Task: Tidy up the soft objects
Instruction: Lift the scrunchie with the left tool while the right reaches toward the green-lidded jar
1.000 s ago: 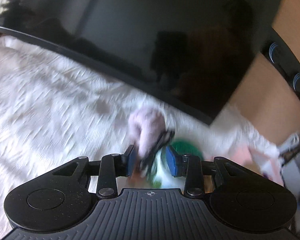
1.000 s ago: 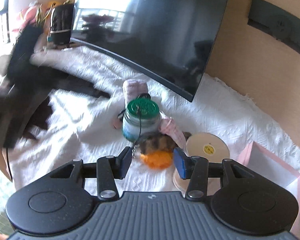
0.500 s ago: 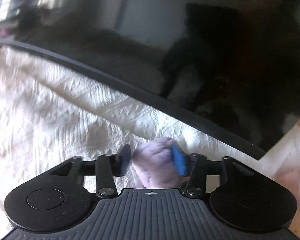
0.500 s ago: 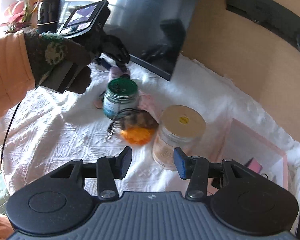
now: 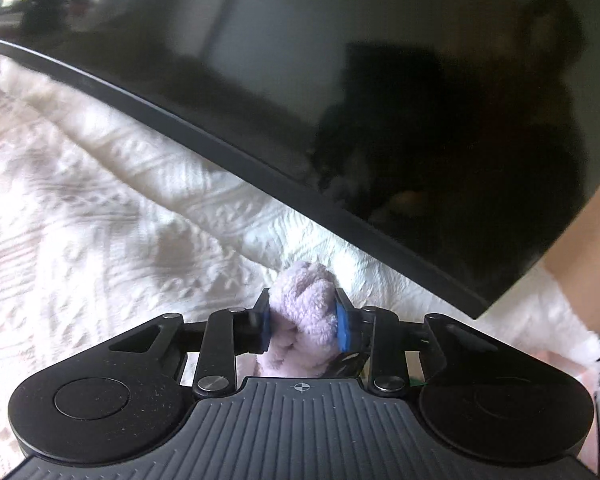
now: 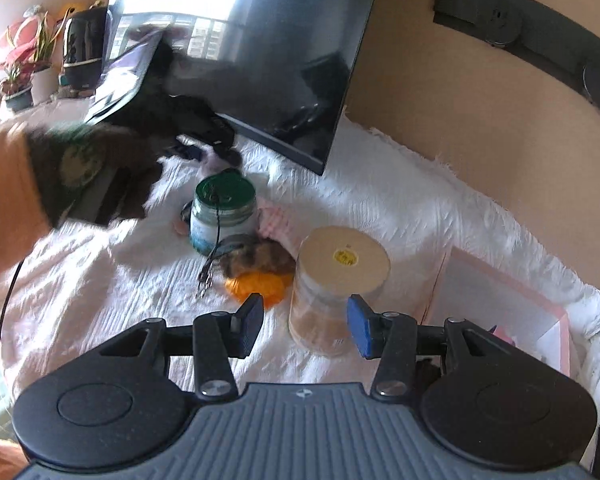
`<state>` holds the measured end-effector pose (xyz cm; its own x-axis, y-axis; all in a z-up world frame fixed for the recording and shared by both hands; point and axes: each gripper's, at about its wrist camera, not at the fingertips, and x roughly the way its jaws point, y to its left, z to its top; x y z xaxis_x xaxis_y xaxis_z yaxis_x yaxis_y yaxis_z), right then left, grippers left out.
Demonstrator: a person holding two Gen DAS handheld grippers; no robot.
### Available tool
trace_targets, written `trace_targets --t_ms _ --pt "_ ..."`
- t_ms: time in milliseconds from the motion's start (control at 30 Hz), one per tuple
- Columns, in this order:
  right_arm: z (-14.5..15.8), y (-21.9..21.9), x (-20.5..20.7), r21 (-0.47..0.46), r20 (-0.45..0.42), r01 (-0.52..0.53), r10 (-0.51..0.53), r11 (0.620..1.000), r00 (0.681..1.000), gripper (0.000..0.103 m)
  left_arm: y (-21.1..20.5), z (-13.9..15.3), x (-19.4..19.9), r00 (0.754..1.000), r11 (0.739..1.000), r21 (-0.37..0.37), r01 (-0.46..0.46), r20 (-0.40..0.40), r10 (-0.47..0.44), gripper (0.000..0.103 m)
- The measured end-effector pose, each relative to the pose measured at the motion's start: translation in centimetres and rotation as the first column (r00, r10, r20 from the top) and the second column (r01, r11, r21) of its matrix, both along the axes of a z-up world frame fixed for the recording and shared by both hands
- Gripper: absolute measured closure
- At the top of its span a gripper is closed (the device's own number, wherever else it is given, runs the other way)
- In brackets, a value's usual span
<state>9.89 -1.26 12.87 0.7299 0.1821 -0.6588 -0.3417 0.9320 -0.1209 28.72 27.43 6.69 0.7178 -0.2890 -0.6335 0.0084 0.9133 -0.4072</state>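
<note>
A lilac fluffy soft toy (image 5: 300,300) lies on the white textured cloth (image 5: 100,220) just below the monitor's edge. My left gripper (image 5: 302,320) is closing and its blue pads press into the toy's sides. In the right wrist view the same gripper (image 6: 192,136) is a dark blur in a gloved hand (image 6: 88,172), over the lilac toy (image 6: 216,162). My right gripper (image 6: 306,320) hangs open above the cloth with nothing between its fingers. Beyond it lie an orange soft ball (image 6: 260,286), a brown striped fluffy piece (image 6: 260,258) and a pink soft item (image 6: 278,220).
A big dark monitor (image 6: 280,60) stands along the back. A green-lidded jar (image 6: 224,208) and a tan-lidded jar (image 6: 340,272) stand among the soft things, with a thin black cord (image 6: 216,240) hanging over the green one. A pink open box (image 6: 500,304) sits at the right.
My left gripper moved onto the lilac toy, opened around it and has now closed on its sides. The right gripper drifted right, bringing the tan-lidded jar and the pink box more into view.
</note>
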Motion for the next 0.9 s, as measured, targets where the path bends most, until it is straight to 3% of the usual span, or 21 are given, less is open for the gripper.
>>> trace_targets --t_ms 167,267,467,567,667,900 --pt "2.4 0.4 3.0 0.077 -0.016 -0.003 0.004 0.997 1.000 0.057 3.5 1.9 -4.0 0.996 0.998 -0.013 -0.063 0.059 0.064 0.070" --pt "4.2 1.2 5.8 0.139 -0.057 -0.034 0.042 0.990 0.997 0.057 5.4 2.7 -6.3 0.992 0.994 0.035 -0.099 0.077 0.096 0.070" --pt "6.8 4.6 13.8 0.240 -0.255 -0.060 0.122 0.969 0.959 0.057 8.7 2.4 -10.2 0.983 0.987 0.054 -0.154 0.108 0.147 0.070" --pt "6.0 7.6 17.6 0.195 -0.355 -0.051 0.119 0.980 0.927 0.057 10.8 1.4 -11.7 0.977 0.982 0.006 -0.191 0.097 0.190 0.070" --pt "4.6 10.9 19.9 0.143 -0.386 -0.093 0.142 0.985 0.912 0.057 11.5 0.8 -13.0 0.972 0.975 -0.028 -0.219 0.077 0.221 0.070" --pt "1.6 16.2 17.4 -0.008 -0.377 -0.314 0.288 0.949 0.880 0.058 13.5 -0.4 -14.9 0.961 0.960 -0.076 -0.270 0.045 0.273 0.070"
